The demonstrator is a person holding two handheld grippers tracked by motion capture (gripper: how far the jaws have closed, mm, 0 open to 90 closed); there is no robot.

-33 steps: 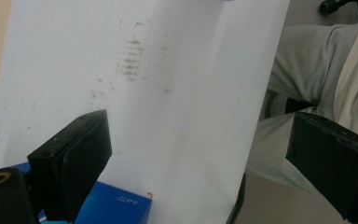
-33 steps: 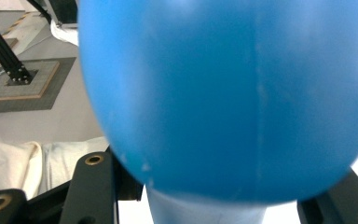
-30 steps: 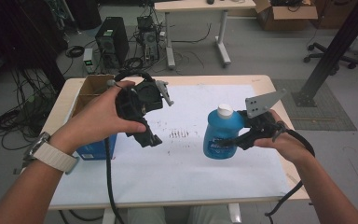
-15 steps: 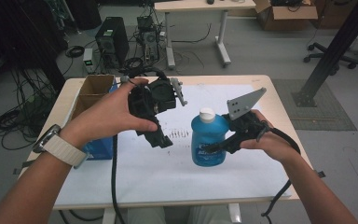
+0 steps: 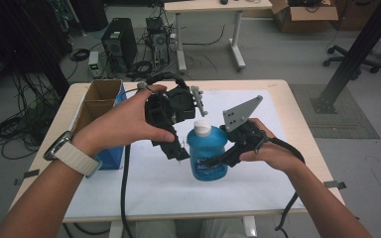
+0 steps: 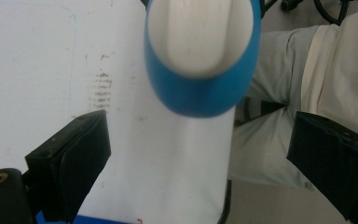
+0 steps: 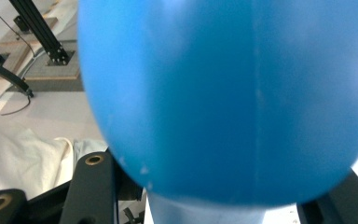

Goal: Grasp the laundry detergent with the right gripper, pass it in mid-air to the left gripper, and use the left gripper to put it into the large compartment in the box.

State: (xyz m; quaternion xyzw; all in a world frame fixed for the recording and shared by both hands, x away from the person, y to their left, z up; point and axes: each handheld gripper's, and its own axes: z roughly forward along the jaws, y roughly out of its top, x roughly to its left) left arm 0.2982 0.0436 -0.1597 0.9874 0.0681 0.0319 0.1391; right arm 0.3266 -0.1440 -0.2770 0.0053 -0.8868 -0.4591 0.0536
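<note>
Right claw [image 5: 213, 161] clamped on blue bottle [image 5: 207, 153]; left claw [image 5: 178, 151] agape, tilted down over its cap [image 5: 202, 128].

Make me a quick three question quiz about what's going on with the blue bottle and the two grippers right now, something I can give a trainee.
1. True or false: the right gripper is clamped on the body of the blue bottle.
2. In the left gripper view, what part of the bottle faces the camera between the jaws of the left gripper? A) its label B) its white cap C) its base
3. What stands at the left edge of the table, beside the person's left hand?

Key
1. True; its jaws sit on either side of the bottle and hold it.
2. B, the white cap, with the left jaws spread wide and apart from it.
3. An open cardboard box.
</note>
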